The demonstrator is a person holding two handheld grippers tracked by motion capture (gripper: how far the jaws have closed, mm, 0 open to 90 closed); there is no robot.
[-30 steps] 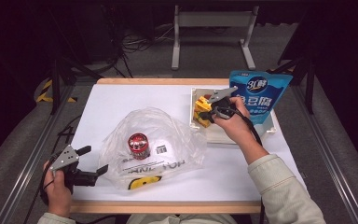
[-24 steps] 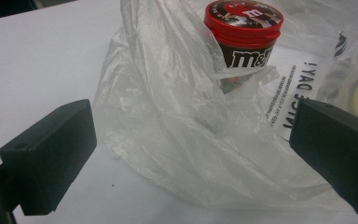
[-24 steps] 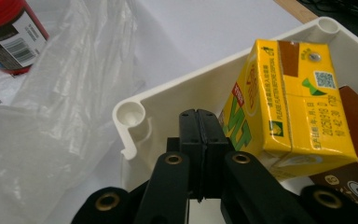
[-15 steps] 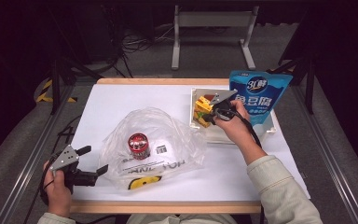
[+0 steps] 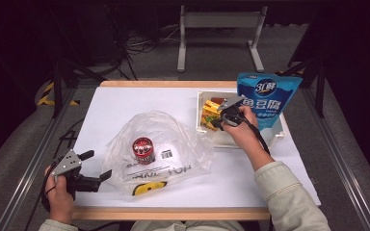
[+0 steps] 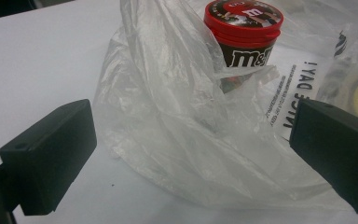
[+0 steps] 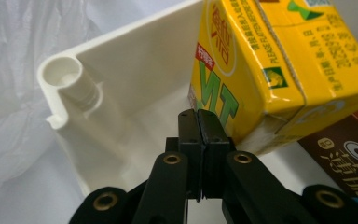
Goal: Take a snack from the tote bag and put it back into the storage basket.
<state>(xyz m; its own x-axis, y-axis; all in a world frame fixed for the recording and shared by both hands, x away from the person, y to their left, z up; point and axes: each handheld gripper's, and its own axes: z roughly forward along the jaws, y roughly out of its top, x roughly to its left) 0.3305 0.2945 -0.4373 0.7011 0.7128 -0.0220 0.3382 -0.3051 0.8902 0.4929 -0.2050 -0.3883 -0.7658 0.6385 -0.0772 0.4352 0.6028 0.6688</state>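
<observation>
A clear plastic bag [image 5: 173, 144] lies mid-table with a red-lidded M&M's tub [image 5: 143, 148] inside it. My left gripper [image 5: 97, 164] rests at the bag's left edge with its jaws open. In the left gripper view the crumpled bag [image 6: 186, 140] lies between them, with the tub [image 6: 244, 32] behind; the pads are not pressing on it. My right gripper [image 5: 217, 123] hangs over the white tray [image 5: 250, 142], beside a yellow drink carton [image 5: 210, 112]. In the right gripper view its jaws [image 7: 198, 128] are shut on nothing, just inside the tray wall [image 7: 135, 70] by the carton [image 7: 270, 60].
A tall blue pouch [image 5: 268, 98] stands in the tray's far right part. A brown carton [image 7: 349, 158] lies under the yellow one. The bag's plastic [image 7: 9, 93] lies just outside the tray's corner. The table's wooden front edge [image 5: 173, 213] is near the left hand.
My right gripper has sunk a little lower into the tray beside the yellow carton. The left gripper and the bag have stayed put.
</observation>
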